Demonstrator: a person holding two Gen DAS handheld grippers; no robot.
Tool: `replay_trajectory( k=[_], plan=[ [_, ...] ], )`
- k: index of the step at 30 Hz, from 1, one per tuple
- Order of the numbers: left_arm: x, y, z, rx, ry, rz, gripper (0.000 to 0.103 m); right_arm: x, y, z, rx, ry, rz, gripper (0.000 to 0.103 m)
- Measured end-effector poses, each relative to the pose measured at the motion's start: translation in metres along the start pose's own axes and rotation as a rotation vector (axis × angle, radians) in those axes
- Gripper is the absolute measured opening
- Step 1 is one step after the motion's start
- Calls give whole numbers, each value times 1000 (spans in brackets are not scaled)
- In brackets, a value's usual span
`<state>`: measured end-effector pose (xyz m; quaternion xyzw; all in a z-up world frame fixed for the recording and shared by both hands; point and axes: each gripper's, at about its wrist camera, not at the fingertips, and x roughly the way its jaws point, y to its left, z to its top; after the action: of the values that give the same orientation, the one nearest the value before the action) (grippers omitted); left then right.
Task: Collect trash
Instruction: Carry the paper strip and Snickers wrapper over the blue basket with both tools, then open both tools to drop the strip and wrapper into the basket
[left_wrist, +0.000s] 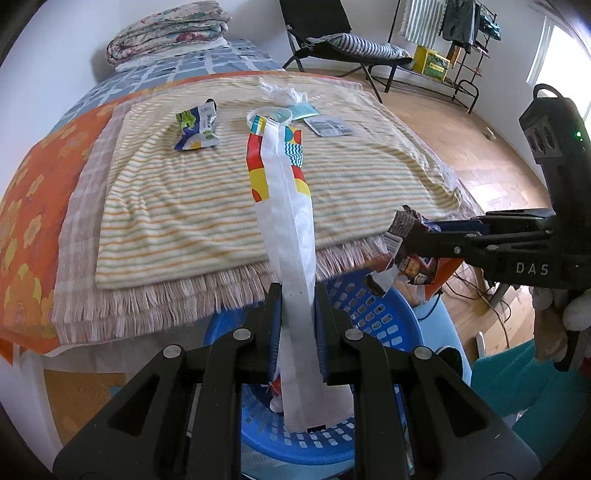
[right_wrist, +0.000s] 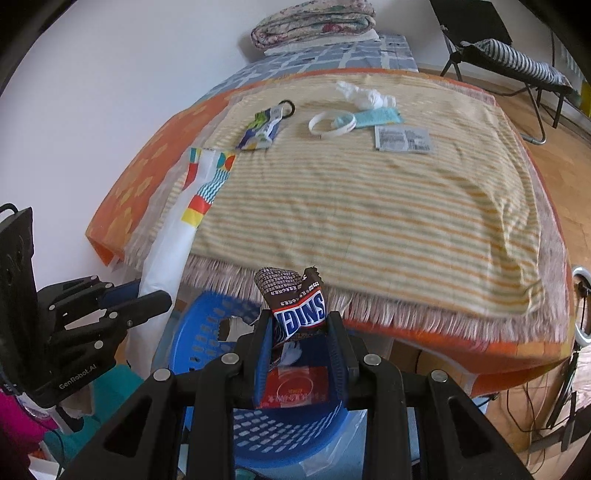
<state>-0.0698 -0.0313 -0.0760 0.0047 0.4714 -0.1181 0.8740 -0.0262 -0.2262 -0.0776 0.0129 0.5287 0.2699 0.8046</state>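
My left gripper (left_wrist: 296, 314) is shut on a long white bag with a colourful top (left_wrist: 291, 229), held over the blue perforated basket (left_wrist: 384, 321). My right gripper (right_wrist: 299, 332) is shut on a brown Snickers wrapper (right_wrist: 295, 306), also above the blue basket (right_wrist: 207, 325); a red packet (right_wrist: 291, 387) lies inside. The right gripper and its wrapper (left_wrist: 410, 251) show at the right of the left wrist view; the left gripper (right_wrist: 147, 295) and white bag (right_wrist: 173, 236) show at the left of the right wrist view. On the striped blanket lie a green-blue wrapper (left_wrist: 197, 127), crumpled white tissue (right_wrist: 365, 94), a white ring (right_wrist: 332, 123), a teal card (right_wrist: 376, 118) and a grey packet (right_wrist: 402, 138).
The striped blanket (right_wrist: 369, 206) covers a bed with an orange sheet (left_wrist: 22, 229). A folded quilt (left_wrist: 170, 27) sits at the bed's far end. A black folding chair (left_wrist: 332, 37) and a clothes rack (left_wrist: 454, 33) stand on the wooden floor at the right. Cables (right_wrist: 535, 402) trail below the bed.
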Motion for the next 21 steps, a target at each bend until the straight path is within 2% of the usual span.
replay_trajectory(
  k=[21],
  plan=[
    [12, -11, -30, 16, 43, -3, 15, 22, 7, -30, -12, 74, 5, 32]
  ],
)
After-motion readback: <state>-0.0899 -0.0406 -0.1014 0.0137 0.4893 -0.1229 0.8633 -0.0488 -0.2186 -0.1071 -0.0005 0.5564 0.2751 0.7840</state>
